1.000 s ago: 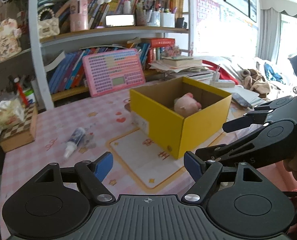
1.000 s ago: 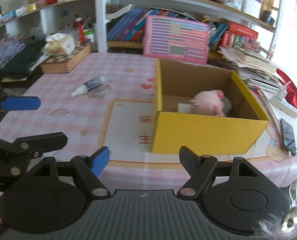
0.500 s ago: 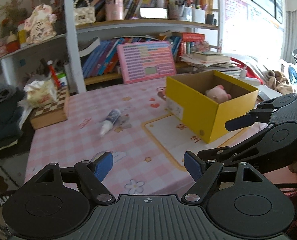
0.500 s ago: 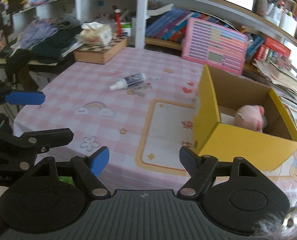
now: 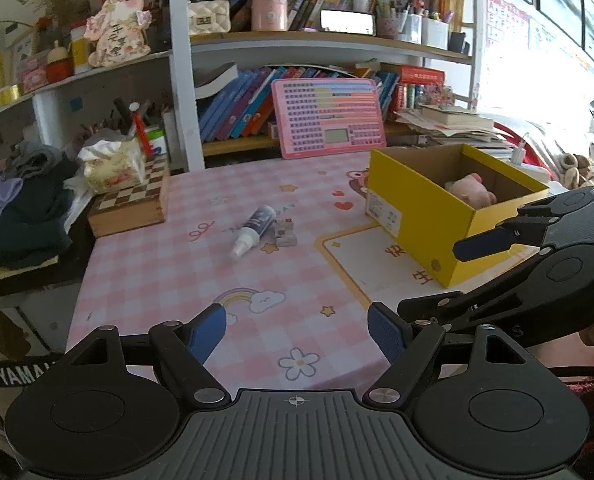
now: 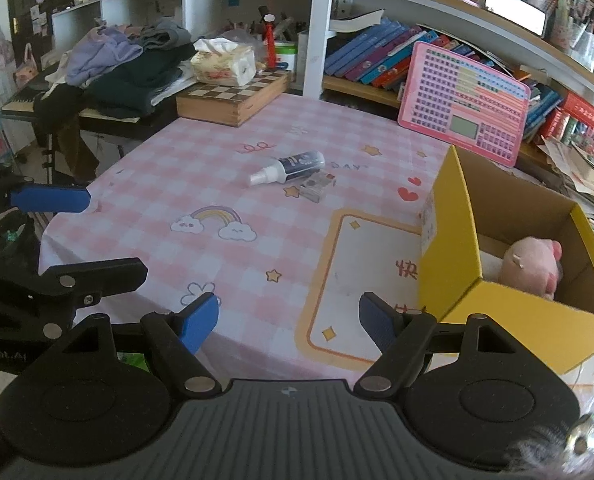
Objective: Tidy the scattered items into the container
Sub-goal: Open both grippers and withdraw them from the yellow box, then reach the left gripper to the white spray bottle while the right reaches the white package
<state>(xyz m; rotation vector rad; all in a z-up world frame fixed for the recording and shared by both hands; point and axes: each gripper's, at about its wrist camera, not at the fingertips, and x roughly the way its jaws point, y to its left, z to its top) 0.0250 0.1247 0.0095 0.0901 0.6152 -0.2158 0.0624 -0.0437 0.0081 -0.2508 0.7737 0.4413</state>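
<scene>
Two grippers, left gripper (image 5: pixel 296 326) and right gripper (image 6: pixel 288 316), both spread wide, empty, near table edge. Spray bottle (image 5: pixel 255 230) and small packet (image 5: pixel 284 232) lying touching mid-table, awaiting pickup; pink toy (image 6: pixel 531 266) already inside yellow box (image 6: pixel 449 240).

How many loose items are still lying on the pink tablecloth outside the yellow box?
2: a spray bottle on its side mid-table, and a small packet beside it, toward the yellow box. The box could hide more behind it.
</scene>
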